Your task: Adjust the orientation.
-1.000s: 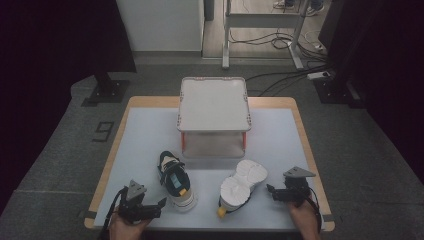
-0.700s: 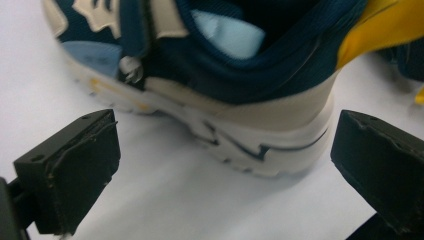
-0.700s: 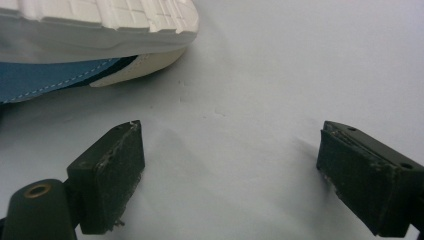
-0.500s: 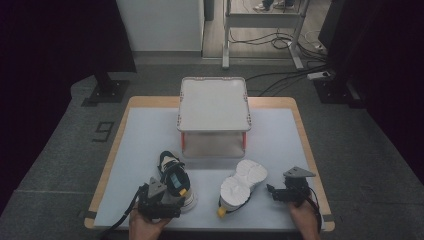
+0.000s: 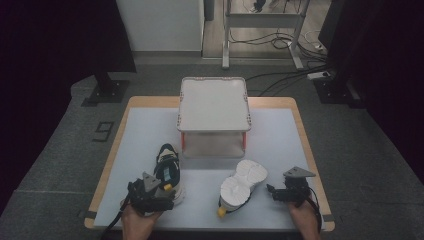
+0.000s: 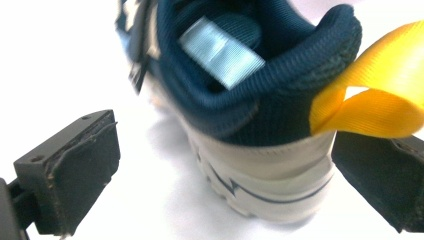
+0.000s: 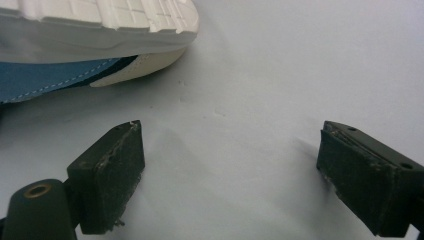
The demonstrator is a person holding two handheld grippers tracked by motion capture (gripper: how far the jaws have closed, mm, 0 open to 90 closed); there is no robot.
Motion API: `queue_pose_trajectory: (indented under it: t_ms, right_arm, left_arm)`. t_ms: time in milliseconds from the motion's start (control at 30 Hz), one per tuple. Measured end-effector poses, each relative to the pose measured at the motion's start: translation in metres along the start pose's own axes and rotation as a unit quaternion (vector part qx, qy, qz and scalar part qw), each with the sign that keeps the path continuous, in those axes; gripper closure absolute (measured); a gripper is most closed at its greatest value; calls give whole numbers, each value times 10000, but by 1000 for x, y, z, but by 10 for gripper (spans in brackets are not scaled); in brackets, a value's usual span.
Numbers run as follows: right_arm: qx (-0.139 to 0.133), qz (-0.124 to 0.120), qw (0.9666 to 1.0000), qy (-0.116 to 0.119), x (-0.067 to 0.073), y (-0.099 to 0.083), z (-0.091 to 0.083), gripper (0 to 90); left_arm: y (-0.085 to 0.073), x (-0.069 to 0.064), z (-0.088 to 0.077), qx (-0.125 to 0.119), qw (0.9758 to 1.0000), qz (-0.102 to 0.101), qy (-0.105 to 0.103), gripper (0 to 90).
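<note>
White tabletop (image 5: pixel 280 135): L gripper (image 6: pixel 220 175) jaws wide round sneaker (image 6: pixel 250 100) heel, just opened; R gripper (image 7: pixel 230 175) wide, empty

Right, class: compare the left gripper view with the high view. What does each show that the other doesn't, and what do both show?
The left gripper view alone shows the shoe's blue collar lining, the pale tag inside, and that the open jaws of the left gripper stand apart from the heel.

The high view alone shows the white rack, the overturned shoe lying sole up, the right gripper and the table's wooden edge.

Both show the upright shoe with its yellow heel loop, on the pale mat.
</note>
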State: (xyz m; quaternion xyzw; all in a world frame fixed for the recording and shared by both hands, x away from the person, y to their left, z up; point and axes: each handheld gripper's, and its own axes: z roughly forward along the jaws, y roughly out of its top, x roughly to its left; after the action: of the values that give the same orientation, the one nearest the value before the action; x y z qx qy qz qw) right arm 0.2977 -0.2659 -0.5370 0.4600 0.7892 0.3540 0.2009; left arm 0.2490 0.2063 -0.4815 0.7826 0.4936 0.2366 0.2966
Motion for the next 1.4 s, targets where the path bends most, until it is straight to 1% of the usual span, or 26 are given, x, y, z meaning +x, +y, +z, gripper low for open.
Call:
queue_pose_trajectory:
  t_ms: [33, 67, 100, 133, 167, 200, 267, 300, 333, 367, 400, 433, 467, 500, 567, 600, 633, 667, 733, 833, 900, 967, 1000, 1133, 1267, 1400]
  right_arm:
    - [0, -1, 10000, 0, 0, 0, 0, 111]
    - [-2, -5, 10000, -1, 0, 0, 0, 111]
    - [-2, -5, 10000, 0, 0, 0, 0, 111]
    - [-2, -5, 10000, -1, 0, 0, 0, 112]
    - [-2, -5, 10000, -1, 0, 0, 0, 112]
    - [0, -2, 10000, 0, 0, 0, 0, 111]
    - [0, 0, 10000, 0, 0, 0, 0, 112]
    - [-1, -4, 10000, 0, 0, 0, 0, 111]
    - [1, 0, 10000, 0, 0, 0, 0, 112]
    - [-2, -5, 10000, -1, 0, 0, 0, 111]
    - [-1, -4, 10000, -1, 0, 0, 0, 111]
    - [-1, -4, 10000, -1, 0, 0, 0, 111]
    - [-1, -4, 10000, -1, 0, 0, 0, 112]
    - [-1, -4, 10000, -1, 0, 0, 0, 112]
    - [-1, -3, 10000, 0, 0, 0, 0, 111]
    - [-1, -4, 10000, -1, 0, 0, 0, 112]
    - [-1, -3, 10000, 1, 0, 0, 0, 111]
    - [-1, -3, 10000, 0, 0, 0, 0, 111]
    - [-1, -3, 10000, -1, 0, 0, 0, 111]
    - [1, 1, 10000, 0, 0, 0, 0, 111]
    - [0, 0, 10000, 0, 0, 0, 0, 112]
    - [-2, -4, 10000, 0, 0, 0, 0, 111]
    - [-2, -4, 10000, 0, 0, 0, 0, 111]
    - [0, 0, 10000, 0, 0, 0, 0, 112]
    - [-1, 1, 10000, 0, 0, 0, 0, 111]
    - [-2, -3, 10000, 0, 0, 0, 0, 112]
  left_arm:
    - [-2, 6, -1, 8, 10000, -54, 25, 0]
    - [-2, 6, -1, 8, 10000, -54, 25, 0]
    - [-4, 12, -2, -2, 9999, -112, 42, 0]
    - [-8, 24, -3, -31, 9996, -267, 54, 0]
    - [-8, 24, -3, -31, 9996, -267, 54, 0]
    - [-11, 36, -4, -44, 9993, -371, 92, 0]
    - [-13, 46, -4, -68, 9987, -472, 153, 0]
    - [-14, 51, -4, -54, 9986, -485, 199, 0]
    - [-14, 51, -4, -54, 9986, -485, 199, 0]
    - [-14, 60, -5, -27, 9980, -538, 328, 0]
    - [-14, 64, -5, -10, 9977, -553, 398, 0]
    - [-14, 64, -5, -10, 9977, -553, 398, 1]
    - [-14, 68, -6, 0, 9972, -579, 477, 7]
    - [-14, 71, -6, 19, 9971, -591, 470, 7]
    - [-14, 73, -7, 1, 9973, -627, 375, 27]
    - [-14, 72, -7, -89, 9977, -640, 212, 40]
    - [-12, 70, -6, -150, 9978, -644, -32, 53]
    - [-12, 70, -6, -150, 9978, -644, -32, 60]
    - [-8, 65, -2, -168, 9981, -549, -223, 63]
    - [1, 62, 10, -97, 9990, -378, -239, 80]
    - [3, 62, 13, -96, 9991, -353, -234, 86]
    - [8, 63, 18, -116, 9991, -322, -255, 135]
    - [8, 63, 18, -116, 9991, -322, -255, 143]
    - [16, 63, 29, -60, 9991, -297, -293, 162]
    - [18, 64, 31, -7, 9992, -249, -303, 171]
    - [17, 66, 29, -20, 9989, -264, -385, 230]
